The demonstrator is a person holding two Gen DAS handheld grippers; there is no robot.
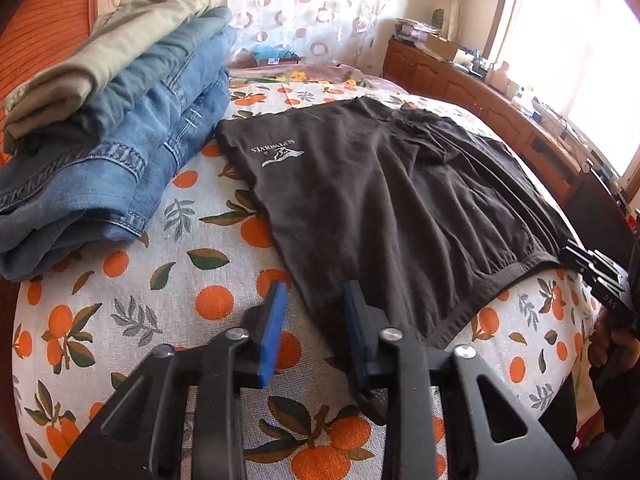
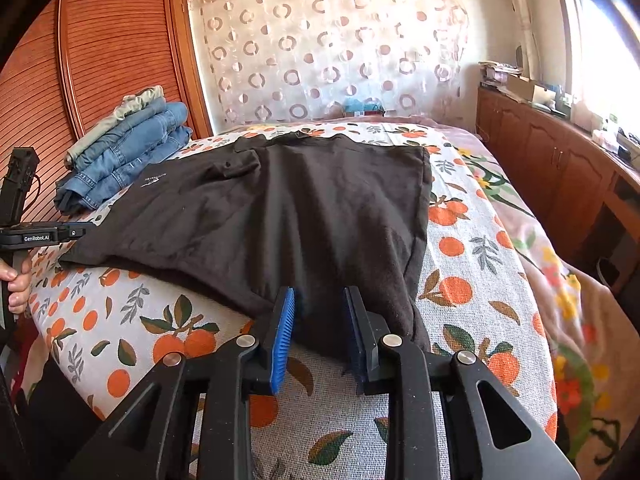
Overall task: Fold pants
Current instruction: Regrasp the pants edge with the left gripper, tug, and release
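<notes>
Dark brown pants [image 1: 380,200] with a small white logo lie spread flat on the orange-print bed sheet [image 1: 160,300]. My left gripper [image 1: 316,308] hovers low over their near left corner. It is open, one blue pad over the sheet and the other over the cloth, with the cloth edge running between them. In the right wrist view the pants [image 2: 280,208] stretch away from my right gripper [image 2: 318,308]. That gripper is open too, with the near hem lying between its blue pads and a gap on both sides.
A stack of folded blue jeans [image 1: 132,152] topped by a khaki garment [image 1: 112,48] sits at the far left by the wooden slatted panel [image 2: 100,40]. A cluttered wooden cabinet [image 2: 560,168] runs along the right under a bright window. A pink floral blanket [image 2: 568,280] drapes the bed's right side.
</notes>
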